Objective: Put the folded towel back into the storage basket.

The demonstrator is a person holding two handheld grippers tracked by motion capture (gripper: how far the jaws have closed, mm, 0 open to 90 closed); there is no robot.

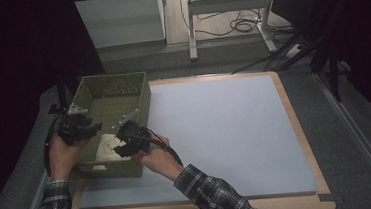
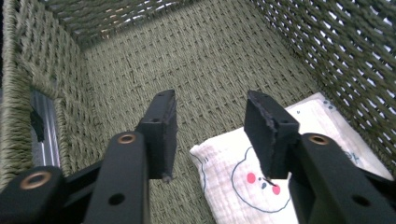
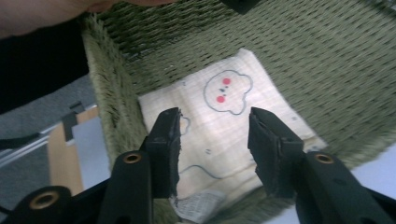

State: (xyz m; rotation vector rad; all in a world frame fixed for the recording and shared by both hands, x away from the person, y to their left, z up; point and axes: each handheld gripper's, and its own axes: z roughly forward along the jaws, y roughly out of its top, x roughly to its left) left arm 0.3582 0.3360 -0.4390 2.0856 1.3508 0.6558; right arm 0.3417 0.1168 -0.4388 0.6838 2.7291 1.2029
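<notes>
Both tools, left (image 2: 210, 135) and right (image 3: 215, 149), gape empty above the folded cloth (image 3: 224, 126) in the woven basket (image 1: 140, 95)

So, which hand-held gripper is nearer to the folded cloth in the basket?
Right, by a small margin. The right hand-held gripper hangs directly over the folded cloth, jaws open. The left hand-held gripper is over the basket floor beside the cloth's edge, also open.

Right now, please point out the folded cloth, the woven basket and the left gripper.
folded cloth (image 3: 224, 121), right gripper view, on its middle below the bear drawing.
woven basket (image 1: 145, 95), high view, on its right wall.
left gripper (image 2: 210, 135), left gripper view, midway between its open fingertips.
</notes>
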